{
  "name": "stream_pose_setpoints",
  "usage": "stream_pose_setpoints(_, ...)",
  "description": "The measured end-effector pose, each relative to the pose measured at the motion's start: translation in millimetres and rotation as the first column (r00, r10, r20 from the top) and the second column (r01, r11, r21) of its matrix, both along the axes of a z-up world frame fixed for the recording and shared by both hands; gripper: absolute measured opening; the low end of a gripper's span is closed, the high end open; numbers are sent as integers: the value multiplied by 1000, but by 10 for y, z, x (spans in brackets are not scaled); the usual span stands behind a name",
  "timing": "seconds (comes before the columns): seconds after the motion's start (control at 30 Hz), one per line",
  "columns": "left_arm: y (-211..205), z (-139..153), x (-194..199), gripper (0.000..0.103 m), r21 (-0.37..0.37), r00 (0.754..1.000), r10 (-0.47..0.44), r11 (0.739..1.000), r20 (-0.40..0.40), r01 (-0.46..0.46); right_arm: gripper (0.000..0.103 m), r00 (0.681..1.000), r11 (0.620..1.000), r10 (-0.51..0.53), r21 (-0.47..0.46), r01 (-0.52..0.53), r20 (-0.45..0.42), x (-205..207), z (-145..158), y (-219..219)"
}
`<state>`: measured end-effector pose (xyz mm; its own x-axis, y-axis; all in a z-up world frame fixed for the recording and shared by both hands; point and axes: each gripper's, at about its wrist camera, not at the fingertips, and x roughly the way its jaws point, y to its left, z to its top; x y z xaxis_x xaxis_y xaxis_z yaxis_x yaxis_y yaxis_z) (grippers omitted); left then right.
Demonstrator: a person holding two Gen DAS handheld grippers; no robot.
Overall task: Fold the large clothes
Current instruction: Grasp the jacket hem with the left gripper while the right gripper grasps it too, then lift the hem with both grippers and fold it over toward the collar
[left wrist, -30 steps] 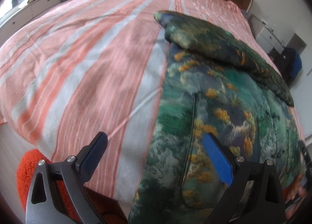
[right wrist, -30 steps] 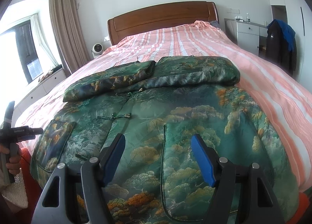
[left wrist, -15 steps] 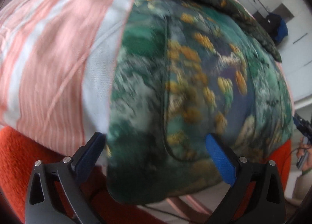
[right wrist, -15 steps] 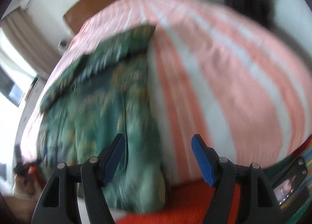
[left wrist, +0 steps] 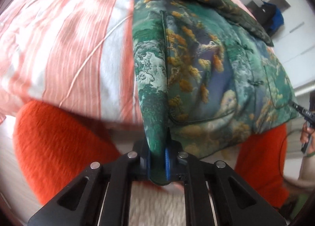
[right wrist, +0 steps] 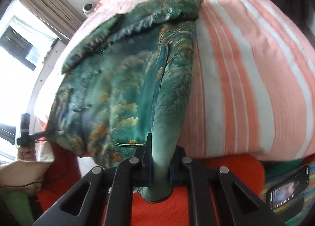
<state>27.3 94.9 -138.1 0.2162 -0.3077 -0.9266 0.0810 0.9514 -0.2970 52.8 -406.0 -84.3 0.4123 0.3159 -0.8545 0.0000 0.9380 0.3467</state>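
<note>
Bed (left wrist: 59, 34): coral-and-white striped cover, filling the upper left of the left wrist view and the right half of the right wrist view (right wrist: 246, 68).
Jacket (left wrist: 196, 58): green landscape-print garment lying flat on the bed, centre to right of the left view, centre-left of the right view (right wrist: 122, 92); its sleeves lie folded across its far end, its near hem hangs over the bed edge.
Orange fabric (left wrist: 59, 147): lower left of the left view, below the bed edge.
Left gripper (left wrist: 157, 164): bottom centre, fingers pressed together on the jacket's hem corner.
Right gripper (right wrist: 160, 168): bottom centre, fingers clamped tight on the opposite hem corner.
Phone (right wrist: 287, 186): lower right corner of the right view, screen lit.
</note>
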Motion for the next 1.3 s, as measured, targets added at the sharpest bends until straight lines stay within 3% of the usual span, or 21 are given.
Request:
stream_pose_setpoints(0.1,86,-37,-196,8,7,999,3,1000,-52,-3,11,999,998,-17,54,19,-48,-262,-14,-25)
stream_pose_setpoints(0.23,293,233,-129,7,-132,997,65,989,-49,-71,10,995,977,-60,199,75,-81,-436,-78,-122)
stream_pose_setpoints(0.3,342,609,50,7,-205,997,68,977,34,-60,10,996,947,-88,309,84,-1,-319,137,-220)
stream_pose_setpoints(0.37,361,973,270,7,-233,989,64,972,134,-32,10,991,932,-100,359,60,92,-93,441,-305)
stream_pose_setpoints(0.5,406,1671,1105,8,-232,927,137,971,350,-57,10,962,943,-107,332,18,252,693,1013,-338)
stream_pose_setpoints(0.57,420,1798,1526,15,-207,890,181,973,418,-100,10,942,954,-140,296,46,305,1225,1157,-355)
stream_pose_setpoints(0.6,375,1782,1796,26,-157,883,171,981,438,-112,12,931,953,-173,292,76,322,1430,1169,-370)
stream_pose_setpoints(0.63,399,1737,2090,52,-95,896,150,988,418,-121,17,917,948,-212,298,109,338,1690,1144,-384)
stream_pose_setpoints(0.7,358,1559,2510,82,10,926,148,987,347,-162,47,911,932,-263,329,154,318,2072,1012,-427)
stream_pose_setpoints(0.73,372,1512,2574,82,40,925,161,982,345,-186,79,906,917,-304,349,195,295,2199,912,-474)
stream_pose_setpoints(0.77,429,1474,2597,83,42,923,171,979,346,-197,92,889,901,-361,353,254,282,2262,837,-541)
stream_pose_setpoints(0.83,539,1410,2521,94,-12,919,182,982,349,-189,92,856,875,-427,373,309,291,2253,779,-700)
stream_pose_setpoints(0.87,561,1354,2510,97,-23,916,183,982,357,-187,92,856,877,-425,367,310,293,2249,748,-708)
stream_pose_setpoints(0.93,523,1155,2555,99,44,916,168,979,364,-197,92,878,912,-377,284,296,296,2274,712,-672)
stream_pose_setpoints(1.0,372,901,2693,99,142,934,152,968,323,-207,92,915,958,-280,142,248,291,2405,648,-550)
stream_pose_setpoints(1.1,116,605,2938,98,212,950,148,954,276,-211,92,948,980,-194,13,197,254,2594,473,-447)
stream_pose_setpoints(1.17,19,508,2968,86,239,954,134,950,267,-201,92,965,980,-179,-49,191,190,2783,223,-316)
stream_pose_setpoints(1.2,-32,491,2958,51,235,955,120,954,271,-187,90,969,979,-183,-64,196,169,2828,141,-286)
stream_pose_setpoints(1.23,-77,498,2935,9,215,959,106,963,264,-166,75,973,978,-179,-81,192,145,2861,36,-230)
stream_pose_setpoints(1.27,-119,521,2899,9,211,961,101,965,258,-158,47,976,976,-165,-119,182,144,2906,-44,-166)
stream_pose_setpoints(1.3,-183,610,2798,8,250,950,84,954,302,-164,33,974,969,-159,-163,186,164,2885,-35,-105)
